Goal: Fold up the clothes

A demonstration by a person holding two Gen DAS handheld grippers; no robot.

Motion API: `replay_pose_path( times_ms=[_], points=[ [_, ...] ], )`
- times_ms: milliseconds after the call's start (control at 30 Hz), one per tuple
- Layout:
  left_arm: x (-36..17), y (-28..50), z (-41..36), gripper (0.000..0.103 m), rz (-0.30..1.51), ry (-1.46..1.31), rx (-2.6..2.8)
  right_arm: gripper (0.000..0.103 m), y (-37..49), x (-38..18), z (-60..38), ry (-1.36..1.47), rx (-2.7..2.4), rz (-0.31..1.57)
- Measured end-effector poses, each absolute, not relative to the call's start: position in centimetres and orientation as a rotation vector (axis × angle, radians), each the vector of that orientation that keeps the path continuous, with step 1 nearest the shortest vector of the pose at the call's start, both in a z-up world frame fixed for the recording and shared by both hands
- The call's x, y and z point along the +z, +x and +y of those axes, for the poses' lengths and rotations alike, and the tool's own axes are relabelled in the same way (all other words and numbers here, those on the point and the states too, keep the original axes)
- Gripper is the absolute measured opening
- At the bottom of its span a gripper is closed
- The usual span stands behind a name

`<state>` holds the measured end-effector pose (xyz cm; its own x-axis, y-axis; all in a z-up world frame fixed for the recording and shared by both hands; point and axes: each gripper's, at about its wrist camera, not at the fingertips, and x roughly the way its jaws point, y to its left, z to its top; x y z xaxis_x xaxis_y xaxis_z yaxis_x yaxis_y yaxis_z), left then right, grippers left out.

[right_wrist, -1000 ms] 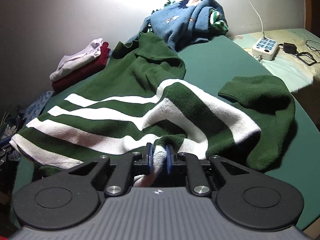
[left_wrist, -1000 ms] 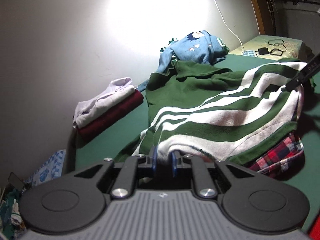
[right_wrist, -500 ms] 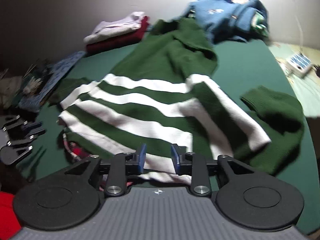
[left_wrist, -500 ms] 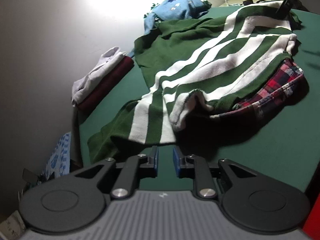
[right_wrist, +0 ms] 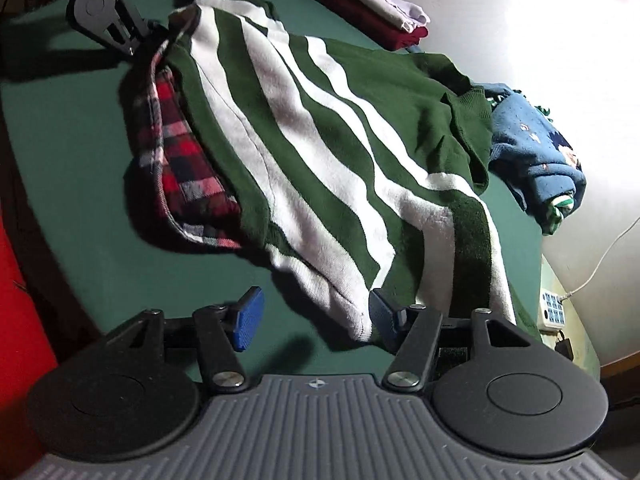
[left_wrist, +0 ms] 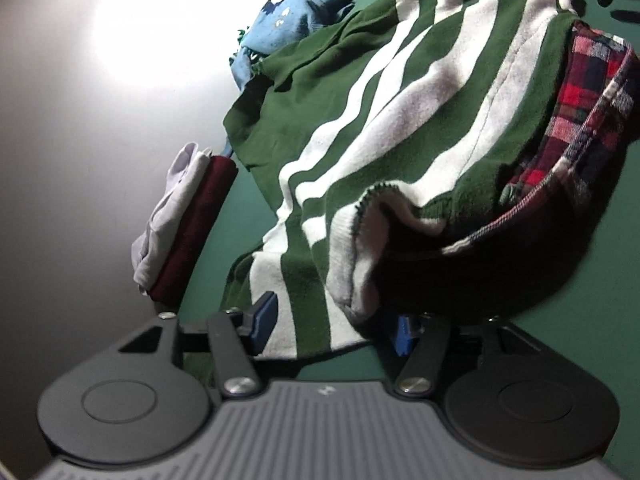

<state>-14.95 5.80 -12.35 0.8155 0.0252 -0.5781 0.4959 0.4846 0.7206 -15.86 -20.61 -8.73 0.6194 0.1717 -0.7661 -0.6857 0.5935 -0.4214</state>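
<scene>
A green sweater with white stripes (left_wrist: 400, 120) (right_wrist: 320, 140) lies spread on the green table (left_wrist: 580, 340), draped over a red plaid shirt (left_wrist: 580, 112) (right_wrist: 180, 152). My left gripper (left_wrist: 334, 326) sits low at the sweater's near hem. Its jaws are opening, and the hem lies loose between the blue pads (left_wrist: 264, 320) without being pressed. My right gripper (right_wrist: 316, 316) is at the sweater's other corner, its jaws also opening. That corner lies against the right pad (right_wrist: 382, 314), not clamped. The left gripper (right_wrist: 160, 32) shows at the far end in the right wrist view.
A folded stack of white and maroon clothes (left_wrist: 188, 232) (right_wrist: 372, 12) sits by the wall. A crumpled blue sweater (left_wrist: 288, 12) (right_wrist: 536, 152) lies beyond the green one. A white power strip (right_wrist: 554, 312) with its cable rests off the table's edge.
Both grippers were shut on the sweater's hem a second ago. Both have let go and spread their jaws. The sweater has dropped flat over the plaid shirt, and both views have rolled.
</scene>
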Motion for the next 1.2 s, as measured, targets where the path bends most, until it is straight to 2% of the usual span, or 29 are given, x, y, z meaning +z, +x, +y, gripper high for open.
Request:
replay_pose_path(
  times_ms=[167, 200, 267, 333, 400, 433, 500, 533, 833, 1067, 1200],
  points=[
    [-12.7, -13.4, 5.4, 0.061, 0.541, 1.035, -0.298, 0.073, -14.2, -9.4, -20.2, -0.722, 0.521, 0.717],
    [-12.8, -13.0, 5.3, 0.058, 0.535, 1.038, -0.29, 0.074, -13.7, -9.5, -20.1, -0.693, 0.515, 0.707],
    [-13.1, -11.9, 5.2, 0.049, 0.539, 1.032, -0.276, 0.074, -12.5, -9.8, -19.9, -0.626, 0.501, 0.699],
    [-13.3, -11.0, 5.2, 0.028, 0.544, 1.029, -0.27, 0.072, -11.2, -9.9, -19.7, -0.54, 0.501, 0.714],
    [-13.8, -10.6, 5.0, 0.009, 0.543, 1.064, -0.271, 0.054, -10.1, -10.0, -19.6, -0.446, 0.51, 0.732],
    [-14.0, -10.8, 4.9, 0.009, 0.536, 1.09, -0.274, 0.046, -9.6, -10.0, -19.6, -0.381, 0.524, 0.755],
    [-14.5, -11.3, 4.6, 0.008, 0.521, 1.142, -0.283, 0.018, -9.0, -9.9, -19.5, -0.309, 0.528, 0.783],
    [-14.3, -11.7, 4.6, 0.007, 0.526, 1.137, -0.297, 0.012, -8.9, -9.8, -19.4, -0.297, 0.522, 0.79],
    [-8.2, -18.7, 4.1, 0.006, 0.533, 0.981, -0.452, 0.01, -11.6, -7.5, -19.5, -0.318, 0.734, 0.87],
    [-9.0, -23.7, 6.1, 0.007, 0.782, 0.914, -0.44, 0.01, -13.9, -7.9, -21.1, -0.497, 0.856, 1.015],
    [-9.4, -24.7, 6.8, 0.009, 0.859, 0.91, -0.423, 0.01, -13.9, -8.0, -22.2, -0.537, 0.88, 1.067]
  ],
)
